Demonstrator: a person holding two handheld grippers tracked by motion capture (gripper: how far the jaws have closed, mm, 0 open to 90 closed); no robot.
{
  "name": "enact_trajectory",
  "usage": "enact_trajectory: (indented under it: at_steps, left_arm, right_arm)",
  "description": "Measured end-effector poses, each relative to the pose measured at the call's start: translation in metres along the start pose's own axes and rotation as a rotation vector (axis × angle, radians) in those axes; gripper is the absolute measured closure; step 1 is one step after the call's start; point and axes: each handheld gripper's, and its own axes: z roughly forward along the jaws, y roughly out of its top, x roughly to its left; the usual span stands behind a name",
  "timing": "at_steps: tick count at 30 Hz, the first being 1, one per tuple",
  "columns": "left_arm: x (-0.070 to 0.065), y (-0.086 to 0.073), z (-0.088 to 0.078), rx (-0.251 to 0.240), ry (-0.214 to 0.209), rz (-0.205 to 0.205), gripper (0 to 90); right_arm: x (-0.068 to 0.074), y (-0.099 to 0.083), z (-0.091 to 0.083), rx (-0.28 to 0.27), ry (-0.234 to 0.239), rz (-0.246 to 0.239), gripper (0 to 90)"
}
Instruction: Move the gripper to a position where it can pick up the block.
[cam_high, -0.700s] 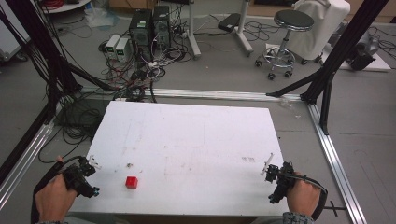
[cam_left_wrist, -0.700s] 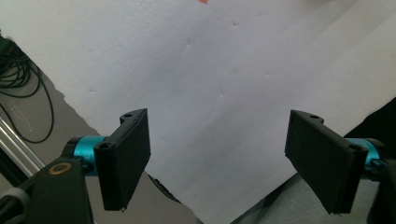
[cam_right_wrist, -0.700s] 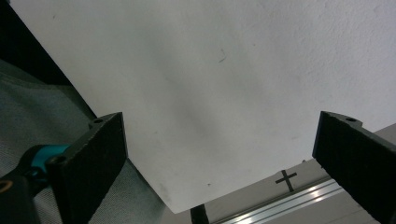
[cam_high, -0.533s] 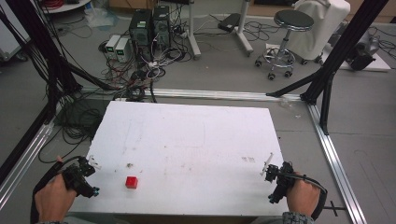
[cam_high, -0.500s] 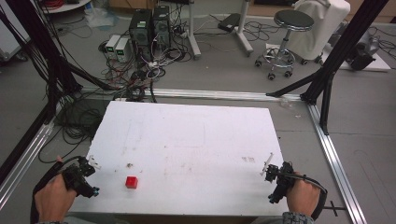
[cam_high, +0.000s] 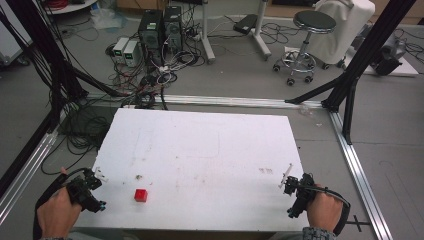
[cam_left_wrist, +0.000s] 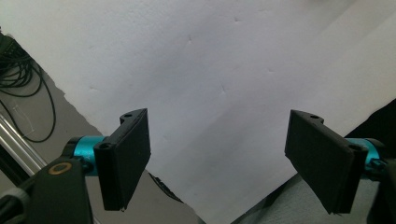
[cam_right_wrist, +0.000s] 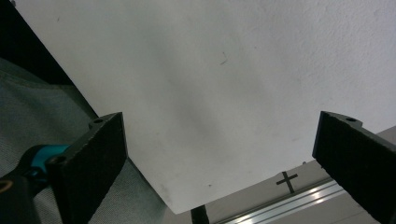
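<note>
- Red cube (cam_high: 141, 195), the one loose object on the table, sits near the table's front edge at about 7 o'clock from the table's middle, resting flat on the white surface with nothing touching it.
- White table (cam_high: 210, 150) is the largest thing in the high view; its top is scuffed, with a small dark speck (cam_high: 138, 176) just beyond the cube at 12 o'clock from it, and faint marks (cam_high: 265, 171) toward the 4 o'clock side.
- Round black stool (cam_high: 311, 30) stands on the grey floor well beyond the table, at about 1 o'clock.
- Two dark computer towers (cam_high: 161, 27) stand on the floor at about 11 o'clock, amid tangled cables.
- Left hand (cam_high: 57, 212) holds the left gripper (cam_high: 92, 187) at the table's 8 o'clock corner, at 9 o'clock from the cube and apart from it.
- In the left gripper view the left gripper (cam_left_wrist: 219, 163) has its jaws spread wide, with bare white table between them and nothing held.
- Right hand (cam_high: 322, 210) holds the right gripper (cam_high: 295, 192) at the table's 4 o'clock corner, well apart from the cube.
- In the right gripper view the right gripper (cam_right_wrist: 224, 163) has its jaws spread wide over the table's corner, gripping nothing.
</note>
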Motion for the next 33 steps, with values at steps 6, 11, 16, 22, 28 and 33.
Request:
enact_trajectory:
  at_steps: [6,11,16,22,28,33]
  left_arm:
    - [0.0001,-0.0026,-0.0015,-0.017,-0.001,0.004,22.6]
    - [0.0001,-0.0046,-0.0025,-0.020,-0.005,0.003,22.6]
    - [0.0020,-0.0071,-0.0036,-0.027,-0.014,0.013,22.6]
    - [0.0029,-0.0081,-0.0047,-0.038,-0.024,0.033,22.6]
    - [0.0027,-0.0062,-0.0045,-0.043,-0.034,0.086,22.6]
    - [0.0039,-0.0042,-0.0038,-0.038,-0.041,0.127,22.6]
  right_arm:
    - [-0.0002,0.0016,-0.0010,0.000,-0.001,-0.004,2.3]
    - [-0.0005,0.0024,-0.0012,-0.004,0.002,-0.008,2.3]
    - [-0.0006,0.0024,-0.0018,-0.005,0.000,-0.005,2.3]
    - [-0.0008,0.0013,-0.0021,-0.012,0.002,0.001,2.3]
    - [-0.0015,-0.0001,-0.0026,-0.014,0.001,0.000,2.3]
    - [-0.0018,0.0001,-0.0024,-0.016,0.002,-0.004,2.3]
